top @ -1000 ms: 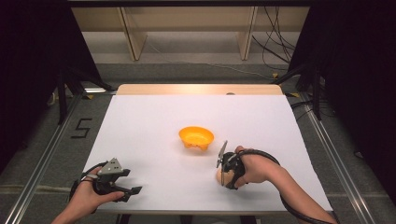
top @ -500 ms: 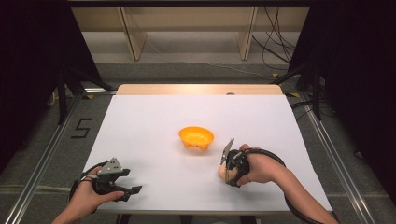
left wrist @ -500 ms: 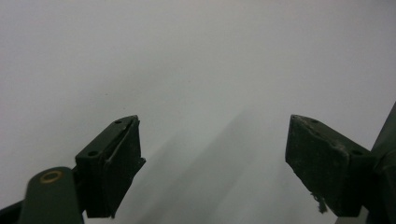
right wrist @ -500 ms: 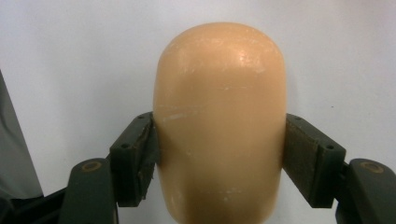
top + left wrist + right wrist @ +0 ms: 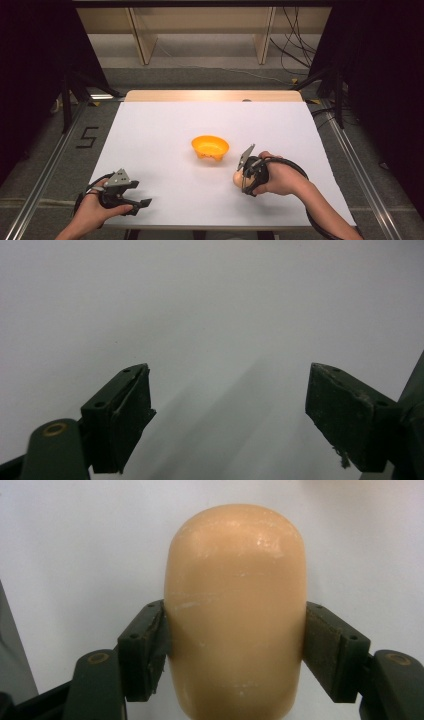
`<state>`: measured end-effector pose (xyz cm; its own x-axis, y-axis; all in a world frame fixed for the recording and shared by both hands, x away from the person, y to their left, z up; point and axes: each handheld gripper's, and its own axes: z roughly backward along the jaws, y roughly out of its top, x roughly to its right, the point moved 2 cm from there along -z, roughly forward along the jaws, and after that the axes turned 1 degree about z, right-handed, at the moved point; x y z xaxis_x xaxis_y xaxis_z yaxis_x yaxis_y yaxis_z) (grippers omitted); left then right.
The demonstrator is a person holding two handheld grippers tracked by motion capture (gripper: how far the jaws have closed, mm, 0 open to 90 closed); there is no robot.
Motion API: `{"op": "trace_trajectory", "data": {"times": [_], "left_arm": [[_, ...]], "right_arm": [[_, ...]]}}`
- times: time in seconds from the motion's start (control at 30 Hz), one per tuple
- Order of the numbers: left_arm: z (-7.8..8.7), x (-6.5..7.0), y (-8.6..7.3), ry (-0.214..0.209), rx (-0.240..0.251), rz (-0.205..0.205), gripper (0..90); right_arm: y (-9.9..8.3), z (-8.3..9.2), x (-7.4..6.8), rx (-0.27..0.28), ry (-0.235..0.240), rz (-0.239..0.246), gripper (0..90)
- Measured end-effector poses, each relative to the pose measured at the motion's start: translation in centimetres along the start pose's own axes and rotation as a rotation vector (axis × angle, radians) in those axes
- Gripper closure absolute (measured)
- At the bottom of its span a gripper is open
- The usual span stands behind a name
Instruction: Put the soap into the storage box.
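The right gripper (image 5: 235,645) is clamped across the middle of a smooth tan egg (image 5: 235,615), probably a light, rigid, slippery plastic one, near and right of the orange bowl (image 5: 210,147), while the left gripper (image 5: 227,425), jaws apart, idles near-left.

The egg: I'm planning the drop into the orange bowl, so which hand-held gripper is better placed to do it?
Right. The right hand-held gripper is clamped on the egg and sits close beside the orange bowl. The left hand-held gripper is open, holds nothing and sits at the near left table edge, farther from the bowl.
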<state>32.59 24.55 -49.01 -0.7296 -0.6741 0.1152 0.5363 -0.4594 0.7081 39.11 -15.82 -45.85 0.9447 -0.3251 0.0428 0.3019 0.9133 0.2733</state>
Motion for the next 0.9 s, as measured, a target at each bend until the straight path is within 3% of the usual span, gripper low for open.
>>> {"op": "trace_trajectory", "data": {"times": [0.13, 0.33, 0.47, 0.5, 0.6, 0.83, 0.9], "left_arm": [[0.02, 0.0, 0.01, 0.0, 0.003, 0.001, 18.1], [-0.01, 0.04, -0.02, 0.0, 0.003, 0.018, 18.1], [0.09, -0.1, 0.02, 0.002, -0.003, -0.008, 18.1], [0.05, -0.01, -0.01, 0.003, -0.002, 0.011, 18.1], [0.12, -0.21, 0.04, 0.01, 0.0, -0.012, 18.1], [0.2, -0.23, 0.05, 0.008, 0.002, -0.007, 18.1], [0.21, -0.21, 0.05, 0.006, 0.002, -0.005, 18.1]], "right_arm": [[-0.02, 0.34, 0.18, 0.025, -0.014, -0.065, 33.3], [-0.19, 0.53, 0.4, 0.053, -0.021, -0.1, 33.3], [-0.28, 0.57, 0.42, 0.057, -0.036, -0.109, 33.3], [-0.27, 0.58, 0.41, 0.058, -0.038, -0.12, 33.3], [-0.3, 0.66, 0.43, 0.067, -0.033, -0.132, 33.3], [-0.27, 0.74, 0.36, 0.092, -0.045, -0.183, 33.3], [-0.23, 0.78, 0.44, 0.106, -0.039, -0.177, 33.3]]}}
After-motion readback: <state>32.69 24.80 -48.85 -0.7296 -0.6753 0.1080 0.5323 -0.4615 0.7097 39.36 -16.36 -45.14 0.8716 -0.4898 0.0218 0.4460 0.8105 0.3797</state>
